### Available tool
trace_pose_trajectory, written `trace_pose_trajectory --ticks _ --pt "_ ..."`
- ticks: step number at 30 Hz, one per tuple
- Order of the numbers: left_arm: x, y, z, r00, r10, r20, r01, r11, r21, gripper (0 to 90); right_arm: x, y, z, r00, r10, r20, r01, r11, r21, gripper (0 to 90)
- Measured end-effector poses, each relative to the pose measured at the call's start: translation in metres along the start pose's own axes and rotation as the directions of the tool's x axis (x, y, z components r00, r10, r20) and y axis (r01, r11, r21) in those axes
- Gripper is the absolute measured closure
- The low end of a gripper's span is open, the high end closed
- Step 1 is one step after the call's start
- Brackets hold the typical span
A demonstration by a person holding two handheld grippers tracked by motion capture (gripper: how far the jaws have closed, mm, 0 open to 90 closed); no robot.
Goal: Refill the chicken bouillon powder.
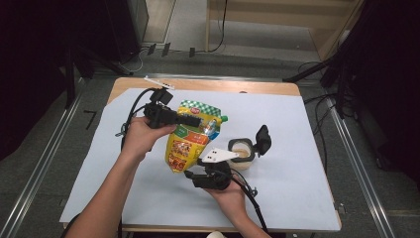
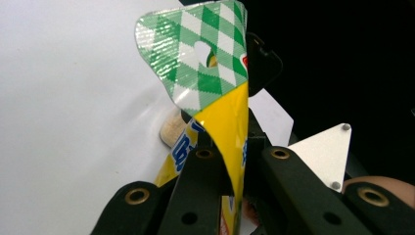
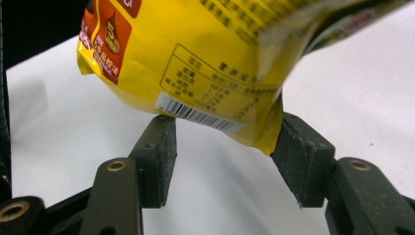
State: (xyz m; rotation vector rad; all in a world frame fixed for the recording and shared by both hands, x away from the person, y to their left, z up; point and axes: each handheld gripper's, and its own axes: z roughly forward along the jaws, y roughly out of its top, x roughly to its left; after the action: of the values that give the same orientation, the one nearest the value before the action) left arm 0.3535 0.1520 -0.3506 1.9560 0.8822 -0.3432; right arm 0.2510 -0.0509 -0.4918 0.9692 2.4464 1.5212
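A yellow pouch (image 1: 187, 141) with a green-checked top hangs tilted above the white table sheet (image 1: 297, 163). My left gripper (image 1: 194, 120) is shut on its upper part; in the left gripper view the jaws (image 2: 235, 159) pinch the yellow edge just under the checked top (image 2: 195, 58). Just below the pouch's bottom end, my right gripper (image 1: 191, 174) is open. In the right gripper view the pouch's barcode corner (image 3: 195, 54) hangs over the gap of the gripper (image 3: 222, 147), close to both pads; contact cannot be told.
A small round cup (image 1: 241, 152) with beige contents and a black flip lid (image 1: 262, 139) standing open sits right of the pouch. Cables trail from both grippers. The wooden table edge (image 1: 223, 85) lies at the back, with floor and dark stands beyond.
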Motion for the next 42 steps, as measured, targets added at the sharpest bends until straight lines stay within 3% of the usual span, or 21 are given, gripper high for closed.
trace_pose_trajectory --ticks 11,17,18,24,28,32,42 --pt "0.005 0.0 -0.019 0.9999 -0.01 0.006 0.01 0.9988 -0.048 90.0 0.0 0.006 -0.007 0.9995 0.003 -0.031 -0.004 1.0 -0.023 44.8" --pt "0.008 0.0 -0.028 0.9995 -0.016 -0.029 0.014 0.9976 -0.069 90.0 -0.004 0.007 -0.011 0.9996 0.012 -0.027 -0.013 1.0 -0.024 45.1" --pt "0.011 -0.001 -0.03 0.9987 -0.023 -0.045 0.019 0.9969 -0.076 90.0 -0.004 0.007 -0.011 0.9996 0.01 -0.026 -0.011 1.0 -0.019 45.1" --pt "0.022 -0.002 -0.037 0.9981 -0.056 -0.026 0.053 0.994 -0.096 90.0 -0.003 0.006 -0.004 0.9984 -0.006 -0.056 0.008 0.999 0.037 45.4" --pt "0.023 -0.001 -0.037 0.9977 -0.056 -0.037 0.052 0.993 -0.107 90.0 -0.001 0.005 -0.001 0.9976 -0.015 -0.068 0.019 0.998 0.054 45.4" --pt "0.021 0.003 -0.032 0.9962 -0.031 -0.082 0.022 0.9935 -0.112 89.9 0.0 0.003 0.003 0.9968 -0.019 -0.077 0.026 0.996 0.084 45.4" --pt "0.035 0.005 -0.025 0.9952 -0.024 -0.095 0.011 0.9903 -0.139 89.4 0.002 0.003 0.004 0.9965 -0.024 -0.081 0.031 0.996 0.083 45.3"
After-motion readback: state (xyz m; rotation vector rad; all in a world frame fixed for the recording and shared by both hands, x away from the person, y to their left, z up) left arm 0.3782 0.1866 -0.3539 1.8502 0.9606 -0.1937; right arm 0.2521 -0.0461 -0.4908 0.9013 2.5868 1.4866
